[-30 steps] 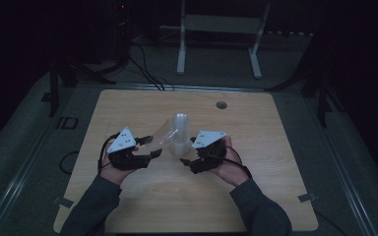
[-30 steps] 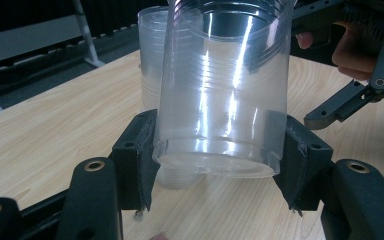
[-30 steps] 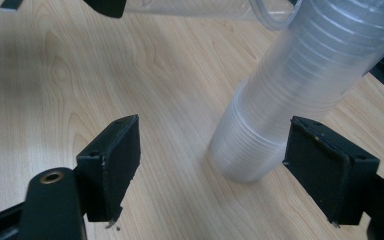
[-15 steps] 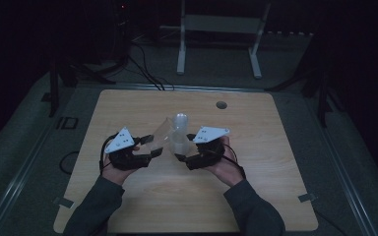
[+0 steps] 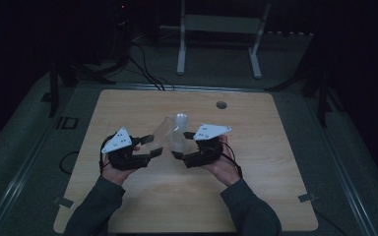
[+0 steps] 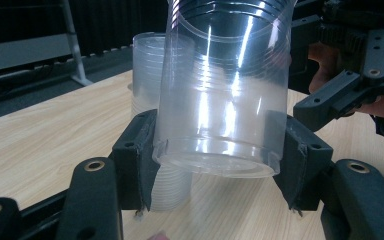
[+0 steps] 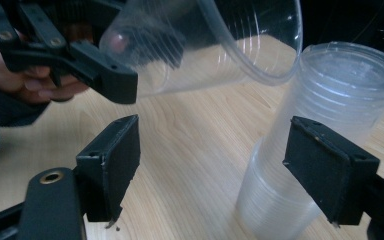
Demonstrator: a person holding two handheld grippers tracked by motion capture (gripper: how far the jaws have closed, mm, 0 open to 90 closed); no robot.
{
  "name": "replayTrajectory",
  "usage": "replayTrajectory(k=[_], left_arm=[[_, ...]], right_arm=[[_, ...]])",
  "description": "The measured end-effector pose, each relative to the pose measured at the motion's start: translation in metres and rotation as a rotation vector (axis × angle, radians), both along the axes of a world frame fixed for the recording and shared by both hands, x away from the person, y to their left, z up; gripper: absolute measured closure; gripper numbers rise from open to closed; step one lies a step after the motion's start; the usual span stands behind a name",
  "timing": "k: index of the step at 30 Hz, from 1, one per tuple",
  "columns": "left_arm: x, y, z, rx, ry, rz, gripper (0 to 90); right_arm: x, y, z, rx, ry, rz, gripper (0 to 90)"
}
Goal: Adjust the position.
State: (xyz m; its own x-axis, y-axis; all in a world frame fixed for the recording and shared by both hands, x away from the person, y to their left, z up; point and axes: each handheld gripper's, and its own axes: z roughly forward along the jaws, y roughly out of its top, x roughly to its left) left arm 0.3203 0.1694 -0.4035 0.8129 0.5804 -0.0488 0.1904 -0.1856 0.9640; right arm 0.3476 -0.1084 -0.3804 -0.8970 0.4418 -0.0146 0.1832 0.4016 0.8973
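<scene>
- No legible brand, label or print on the cups, the grippers or the table; faint pale marks on the dark floor left of the table in the high view, too dim to read.
- Left gripper (image 6: 215, 160): clenched on a single clear ribbed plastic cup (image 6: 225, 95), the two black pads pressed against opposite sides of the cup just above its base.
- Single clear cup lifted off the light wooden table (image 5: 256, 196), tilted, with its base toward the left gripper and its open mouth toward the stack; seen in the high view as a pale slanted shape (image 5: 161, 135) between the two hands.
- Right gripper (image 7: 230, 170): jaws parted and released, grasping nothing, one black pad (image 7: 111, 165) well clear of the stack, the other pad beside the wall of the stack; contact there cannot be told.
- Tall stack of nested clear plastic cups (image 7: 305, 150) upright on the table, partly between the right gripper's jaws, near the far pad.
- Rim of the tilted cup just beside the top rim of the stack (image 5: 179, 129) in the right gripper view, close above it; touching or apart cannot be told.
- Same stack in the left gripper view (image 6: 147, 75), behind the held cup and partly hidden by it.
</scene>
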Motion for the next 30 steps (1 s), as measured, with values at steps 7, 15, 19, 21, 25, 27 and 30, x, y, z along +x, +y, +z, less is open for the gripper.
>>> replayTrajectory(k=[7, 15, 19, 21, 25, 27, 30], left_arm=[[-0.001, 0.003, 0.0, -0.031, -0.012, 0.021, 41.2], [-0.003, 0.003, 0.001, -0.049, -0.026, 0.034, 41.2], [-0.003, 0.001, 0.0, -0.046, -0.025, 0.023, 41.2], [-0.003, 0.0, 0.0, -0.048, -0.025, 0.022, 41.2], [-0.003, 0.0, 0.0, -0.05, -0.029, 0.019, 41.2], [-0.004, 0.0, 0.001, -0.053, -0.03, 0.017, 41.2], [-0.004, 0.0, 0.001, -0.058, -0.031, 0.016, 41.2]], right_arm=[[0.004, -0.001, 0.001, 0.075, 0.049, -0.001, 21.8], [0.006, 0.0, 0.003, 0.127, 0.085, 0.011, 20.7], [0.007, 0.002, 0.003, 0.151, 0.104, 0.016, 19.8], [0.007, 0.004, 0.003, 0.17, 0.119, 0.02, 18.9], [0.009, 0.005, 0.004, 0.194, 0.145, 0.024, 18.1], [0.01, 0.006, 0.004, 0.211, 0.158, 0.03, 18.1], [0.011, 0.007, 0.004, 0.23, 0.175, 0.038, 17.4]])
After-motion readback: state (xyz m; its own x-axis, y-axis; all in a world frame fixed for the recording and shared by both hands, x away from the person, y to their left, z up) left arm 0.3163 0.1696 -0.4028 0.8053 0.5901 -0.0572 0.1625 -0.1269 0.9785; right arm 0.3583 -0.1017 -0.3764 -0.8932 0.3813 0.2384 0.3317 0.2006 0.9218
